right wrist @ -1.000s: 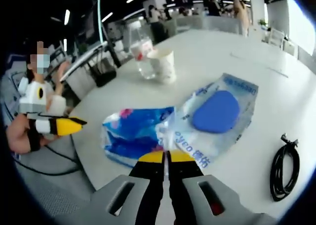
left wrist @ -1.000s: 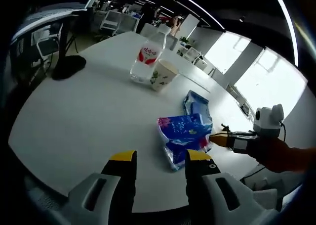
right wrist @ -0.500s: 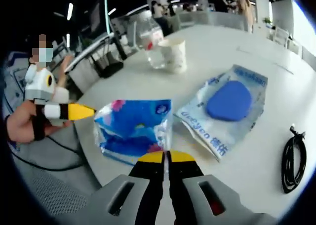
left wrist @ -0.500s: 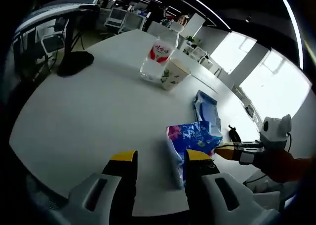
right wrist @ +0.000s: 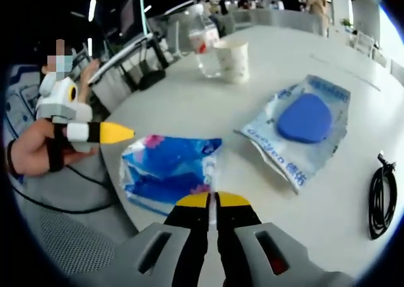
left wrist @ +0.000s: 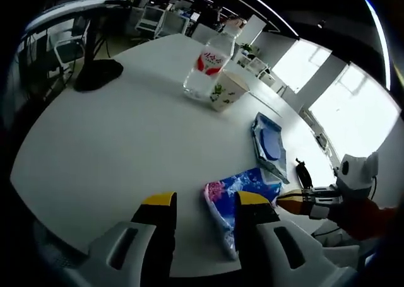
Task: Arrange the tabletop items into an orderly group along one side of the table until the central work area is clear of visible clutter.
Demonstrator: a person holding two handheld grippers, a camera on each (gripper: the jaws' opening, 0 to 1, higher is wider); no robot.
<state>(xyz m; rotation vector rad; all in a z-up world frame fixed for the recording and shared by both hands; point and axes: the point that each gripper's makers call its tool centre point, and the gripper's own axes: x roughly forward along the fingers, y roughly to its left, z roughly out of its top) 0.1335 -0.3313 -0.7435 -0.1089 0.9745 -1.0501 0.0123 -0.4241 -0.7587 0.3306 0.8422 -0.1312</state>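
A blue tissue pack (right wrist: 169, 170) lies near the table's edge, and my right gripper (right wrist: 213, 201) is shut on its near edge. In the left gripper view the same pack (left wrist: 238, 189) lies just beyond my left gripper (left wrist: 205, 200), which stands open with nothing held. My right gripper (left wrist: 289, 202) comes in there from the right, at the pack's corner. A clear bag with a blue pad (right wrist: 304, 124) lies apart from the pack. Further back stand a water bottle (left wrist: 205, 68) and a paper cup (left wrist: 228, 90), side by side. My left gripper (right wrist: 115, 133) hovers off the table's edge.
A coiled black cable (right wrist: 381, 202) lies on the white table (left wrist: 113, 142) at the right. A black object (left wrist: 98, 75) rests at the far left edge. Office chairs and desks stand beyond the table. A person's hand (right wrist: 35, 151) holds the left gripper.
My right gripper has dragged the blue pack away from the clear bag, towards the table's near edge. The bag, bottle and cup have stayed put. Both views have shifted.
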